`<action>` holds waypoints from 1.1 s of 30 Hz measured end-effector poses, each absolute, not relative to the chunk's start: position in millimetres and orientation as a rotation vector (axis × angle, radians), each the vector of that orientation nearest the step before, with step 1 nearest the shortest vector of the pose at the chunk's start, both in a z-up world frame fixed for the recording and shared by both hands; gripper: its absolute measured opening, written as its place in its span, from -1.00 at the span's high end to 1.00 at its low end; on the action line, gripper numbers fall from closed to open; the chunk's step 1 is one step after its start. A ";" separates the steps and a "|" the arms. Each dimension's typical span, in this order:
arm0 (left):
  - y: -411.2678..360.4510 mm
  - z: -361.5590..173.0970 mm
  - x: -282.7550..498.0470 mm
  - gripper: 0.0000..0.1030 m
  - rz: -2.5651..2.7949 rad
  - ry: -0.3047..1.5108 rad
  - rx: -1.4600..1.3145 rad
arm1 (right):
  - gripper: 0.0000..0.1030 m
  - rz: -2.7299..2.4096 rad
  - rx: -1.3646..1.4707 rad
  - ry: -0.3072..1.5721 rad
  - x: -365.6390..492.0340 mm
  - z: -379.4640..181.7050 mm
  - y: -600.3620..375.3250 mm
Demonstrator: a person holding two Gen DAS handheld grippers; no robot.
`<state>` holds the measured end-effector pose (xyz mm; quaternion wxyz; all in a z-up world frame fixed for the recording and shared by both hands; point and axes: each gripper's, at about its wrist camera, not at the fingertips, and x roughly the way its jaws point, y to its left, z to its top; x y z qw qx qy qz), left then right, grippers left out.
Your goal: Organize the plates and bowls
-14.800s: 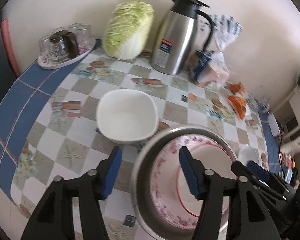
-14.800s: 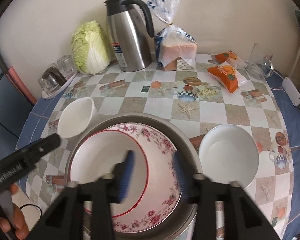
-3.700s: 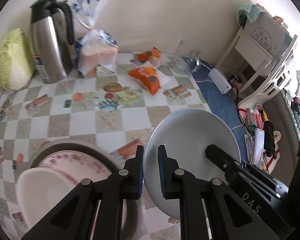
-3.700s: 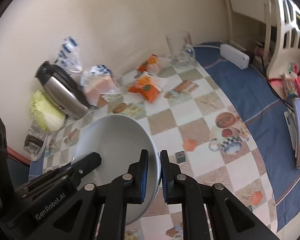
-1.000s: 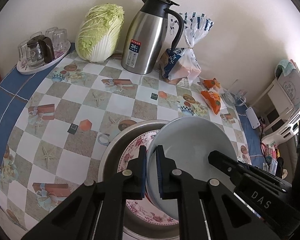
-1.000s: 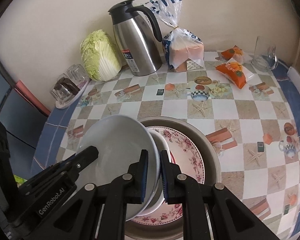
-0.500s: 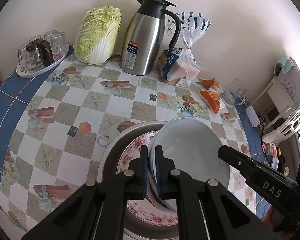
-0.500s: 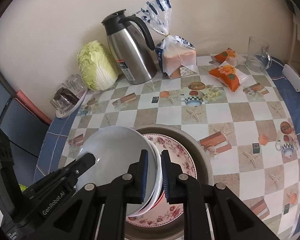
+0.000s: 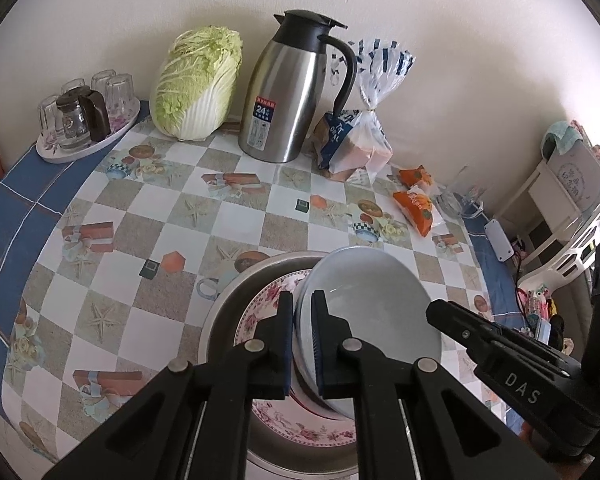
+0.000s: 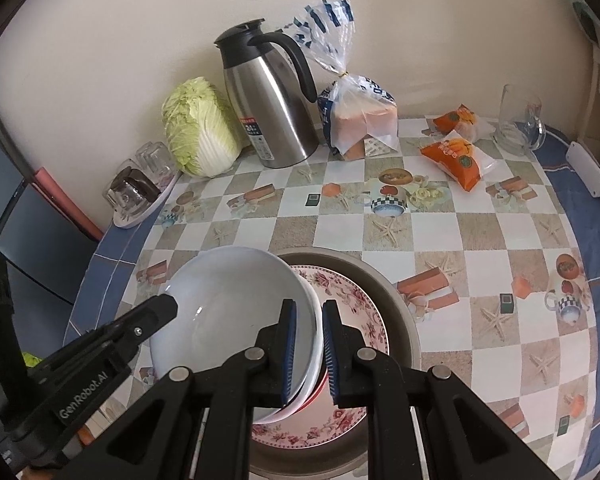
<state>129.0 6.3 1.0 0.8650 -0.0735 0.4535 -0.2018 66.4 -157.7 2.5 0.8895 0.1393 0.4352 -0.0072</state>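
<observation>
You are pinching the left rim of the white bowl (image 9: 374, 312) with your left gripper (image 9: 302, 340), and your right gripper (image 10: 309, 350) is clamping its right rim. The bowl is sitting tilted in another white bowl (image 10: 314, 364) over the floral plate (image 10: 356, 304) inside the steel basin (image 10: 404, 320).

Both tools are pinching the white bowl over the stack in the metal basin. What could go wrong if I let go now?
1. The white bowl sits tilted, held only at opposite rims by the left tool and right tool; releasing one first may tip it.
2. It is off-centre over the floral plate, so it could slide and clatter against the metal basin.
3. A smaller bowl's rim lies under it; uneven nesting could leave it rocking.
</observation>
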 end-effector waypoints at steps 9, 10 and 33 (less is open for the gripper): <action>12.5 10.0 124.3 0.79 -0.425 0.925 -0.173 | 0.69 -0.020 0.287 0.893 61.7 6.0 -159.9; 13.1 11.1 123.8 0.71 -0.423 0.921 -0.174 | 0.69 -0.020 0.287 0.893 61.2 6.4 -160.4; 49.3 25.6 115.1 -0.81 -0.204 0.796 -0.089 | -0.79 -0.055 0.226 0.867 47.6 9.1 -164.9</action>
